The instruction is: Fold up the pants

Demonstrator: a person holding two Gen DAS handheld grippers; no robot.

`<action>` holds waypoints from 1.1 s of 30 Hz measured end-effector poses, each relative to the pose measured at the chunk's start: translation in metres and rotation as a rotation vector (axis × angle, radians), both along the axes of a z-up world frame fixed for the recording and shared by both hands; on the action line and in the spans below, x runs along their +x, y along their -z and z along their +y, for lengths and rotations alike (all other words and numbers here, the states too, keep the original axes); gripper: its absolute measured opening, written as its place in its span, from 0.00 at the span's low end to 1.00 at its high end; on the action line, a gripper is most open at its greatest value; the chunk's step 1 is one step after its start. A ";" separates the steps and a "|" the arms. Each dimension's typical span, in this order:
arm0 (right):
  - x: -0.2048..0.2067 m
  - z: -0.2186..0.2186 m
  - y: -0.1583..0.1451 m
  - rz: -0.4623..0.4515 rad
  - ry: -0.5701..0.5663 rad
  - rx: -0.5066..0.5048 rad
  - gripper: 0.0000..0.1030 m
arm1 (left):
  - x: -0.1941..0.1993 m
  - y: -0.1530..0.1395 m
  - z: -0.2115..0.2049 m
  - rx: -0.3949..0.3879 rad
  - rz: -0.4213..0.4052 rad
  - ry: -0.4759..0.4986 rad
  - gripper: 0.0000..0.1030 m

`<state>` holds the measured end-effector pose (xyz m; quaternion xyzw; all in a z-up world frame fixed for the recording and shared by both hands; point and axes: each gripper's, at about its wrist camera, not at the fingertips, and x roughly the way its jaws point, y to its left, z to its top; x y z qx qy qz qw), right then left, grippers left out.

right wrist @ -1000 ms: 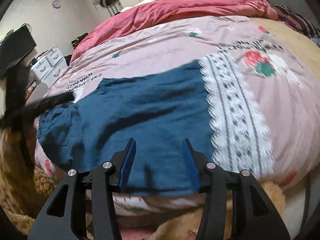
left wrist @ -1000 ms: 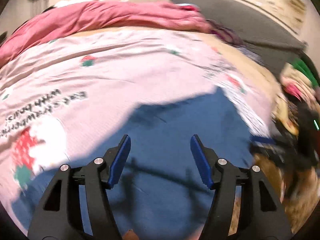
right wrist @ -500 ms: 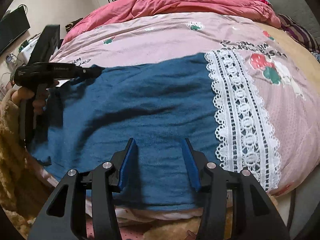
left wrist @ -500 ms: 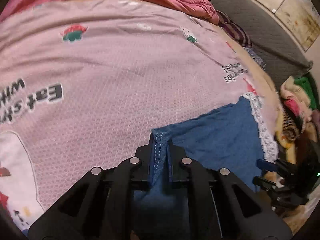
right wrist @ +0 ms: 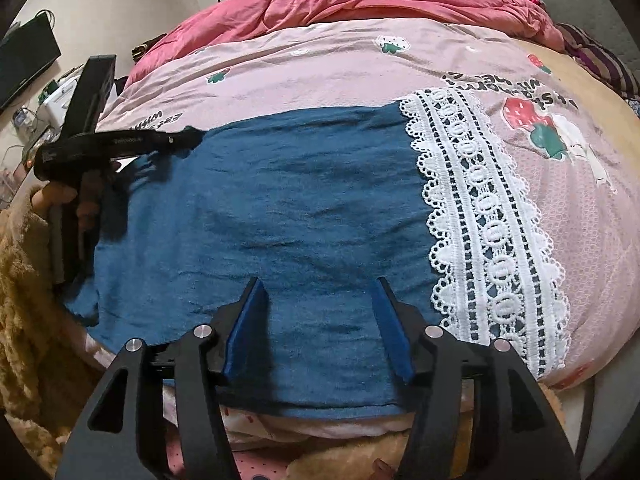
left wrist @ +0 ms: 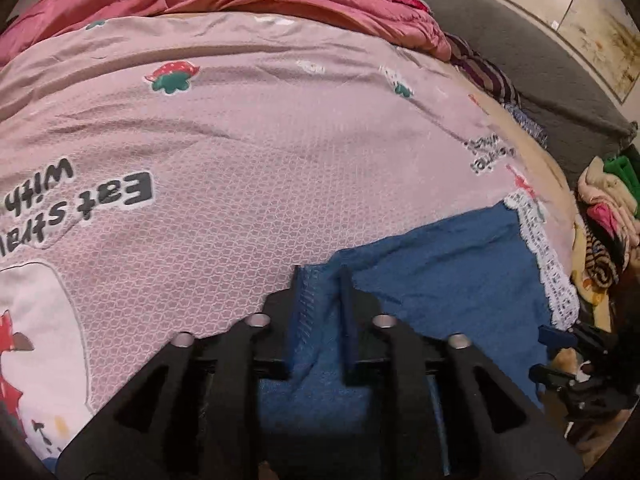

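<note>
Pink bed cover under blue pants, lying flat, near; my left gripper pinches their far corner; my right gripper hangs apart; grab the near edge, lift both evenly.

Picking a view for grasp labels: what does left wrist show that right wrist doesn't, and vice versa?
Left wrist only: the left gripper shut on a stitched edge of the blue pants, seen up close, plus a clothes pile at the right.

Right wrist only: the right gripper open above the cloth, gripping nothing, the pants spread nearly full width, and a dark screen at far left.

Both: the pants, their white lace hem, the pink strawberry duvet and the red comforter.
</note>
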<state>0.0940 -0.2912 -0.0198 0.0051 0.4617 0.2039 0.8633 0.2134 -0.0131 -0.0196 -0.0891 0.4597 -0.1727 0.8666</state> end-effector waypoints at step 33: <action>-0.020 0.020 -0.019 -0.150 -0.006 0.001 0.71 | -0.219 -0.024 0.133 -0.055 0.000 -0.593 0.63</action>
